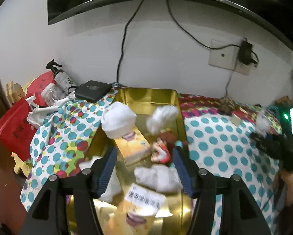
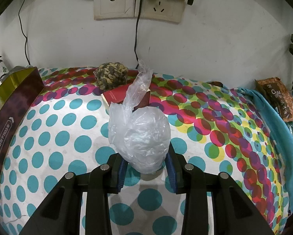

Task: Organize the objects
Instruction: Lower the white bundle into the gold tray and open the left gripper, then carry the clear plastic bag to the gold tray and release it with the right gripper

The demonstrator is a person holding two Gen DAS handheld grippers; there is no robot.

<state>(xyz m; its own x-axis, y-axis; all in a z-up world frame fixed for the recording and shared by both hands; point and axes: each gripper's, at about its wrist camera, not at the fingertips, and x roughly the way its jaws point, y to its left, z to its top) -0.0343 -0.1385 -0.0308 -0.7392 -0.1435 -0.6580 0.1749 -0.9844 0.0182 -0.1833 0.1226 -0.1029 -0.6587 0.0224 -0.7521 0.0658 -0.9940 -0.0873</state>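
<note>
A gold tin box [image 1: 166, 96] stands on the dotted cloth and holds white wrapped bundles [image 1: 118, 121], a yellow carton [image 1: 133, 146] and a red packet [image 1: 162, 152]. My left gripper [image 1: 144, 168] is open above the box, with nothing between its blue pads. My right gripper [image 2: 147, 168] is shut on a clear plastic bag bundle [image 2: 142, 137], holding it above the cloth. Behind it lie a red booklet [image 2: 115, 96] and a woven ball [image 2: 112, 75]. The box's dark outer wall [image 2: 11, 117] shows at left in the right wrist view.
A black device [image 1: 93, 90], spray bottle [image 1: 63, 78], jar [image 1: 50, 94] and red bags [image 1: 15, 131] crowd the left. A brown snack packet [image 2: 277, 99] and blue cloth [image 2: 274, 127] lie at right. Wall sockets [image 2: 138, 2] with cables are behind.
</note>
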